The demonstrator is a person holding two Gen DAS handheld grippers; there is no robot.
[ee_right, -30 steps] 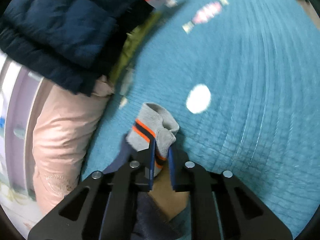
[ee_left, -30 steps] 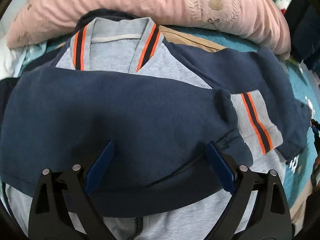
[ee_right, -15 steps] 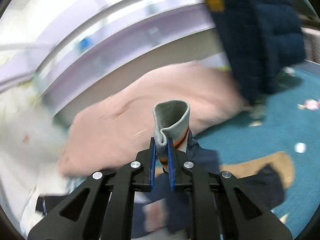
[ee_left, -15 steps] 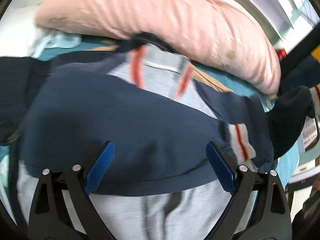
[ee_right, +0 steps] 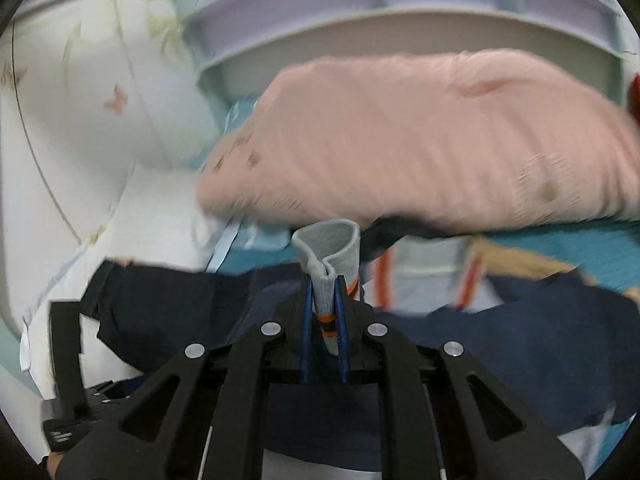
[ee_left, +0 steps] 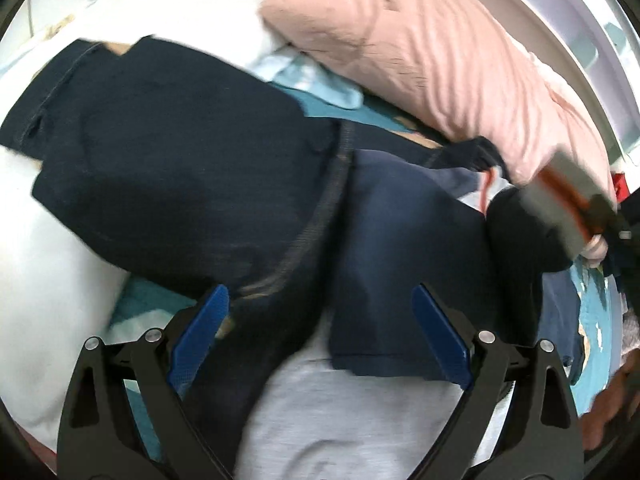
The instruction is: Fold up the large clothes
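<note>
A navy and grey jacket (ee_left: 400,248) with orange-striped trim lies on the bed, one navy sleeve folded across its grey body (ee_left: 352,420). My left gripper (ee_left: 320,344) is open and empty just above it. My right gripper (ee_right: 325,312) is shut on the grey striped sleeve cuff (ee_right: 332,256) and holds it up over the jacket (ee_right: 480,344). That cuff (ee_left: 568,196) also shows at the right of the left wrist view. The jacket's collar (ee_right: 424,276) lies beyond the cuff.
A pink pillow (ee_left: 420,52) lies along the far side, also in the right wrist view (ee_right: 420,136). A dark navy garment (ee_left: 168,168) lies left of the jacket. White bedding (ee_left: 44,280) is at the left. Teal bedspread (ee_right: 592,252) shows underneath.
My right gripper has lifted the cuff and carried it from the bedspread over the jacket toward the left. My left gripper has swung left, bringing the dark garment into view.
</note>
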